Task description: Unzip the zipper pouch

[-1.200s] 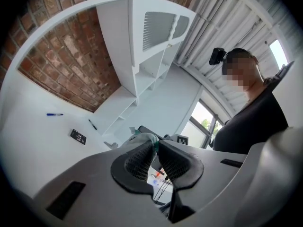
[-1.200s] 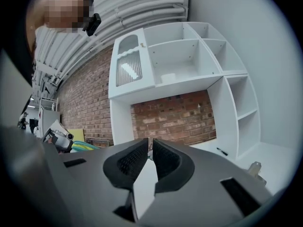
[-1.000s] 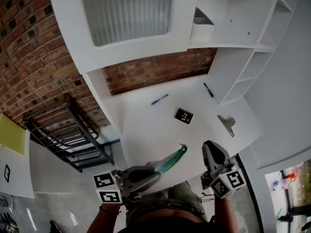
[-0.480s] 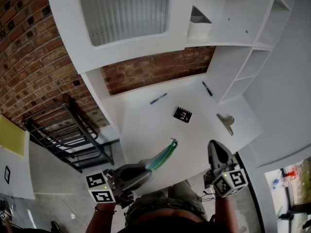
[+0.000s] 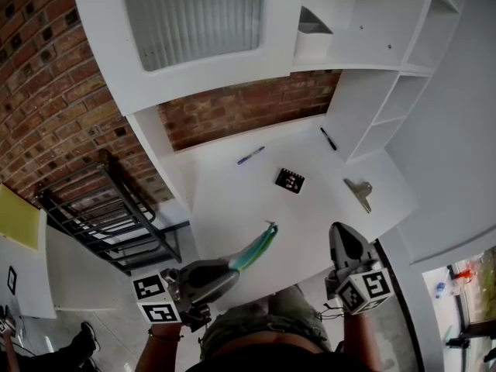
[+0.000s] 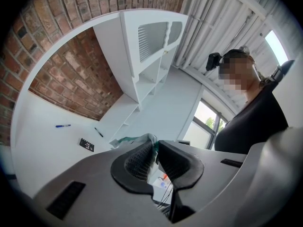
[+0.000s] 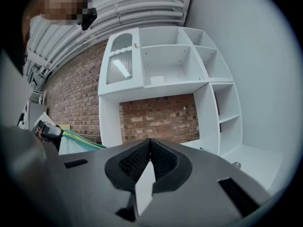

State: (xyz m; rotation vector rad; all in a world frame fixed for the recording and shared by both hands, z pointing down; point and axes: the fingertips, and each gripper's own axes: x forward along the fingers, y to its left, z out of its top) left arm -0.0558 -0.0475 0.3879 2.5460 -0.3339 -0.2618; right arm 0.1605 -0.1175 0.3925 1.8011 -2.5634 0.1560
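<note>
Head view, left gripper (image 5: 230, 266) drawn back, pouch (image 5: 256, 247) following

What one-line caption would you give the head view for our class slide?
Left gripper holds a teal zipper pouch over the white desk; right gripper shut and empty.

The zipper pouch (image 5: 256, 246) sticks forward out of my left gripper (image 5: 229, 270), over the near edge of the desk (image 5: 225, 208). My right gripper (image 5: 339, 231) sits apart to its right. Farther back on the desk, the marker card (image 5: 289, 180) lies mid-desk, one pen (image 5: 250, 156) behind it to the left, another pen (image 5: 328, 139) behind-right by the shelves (image 5: 387, 122), and the metal clip (image 5: 359, 193) to the right.
</note>
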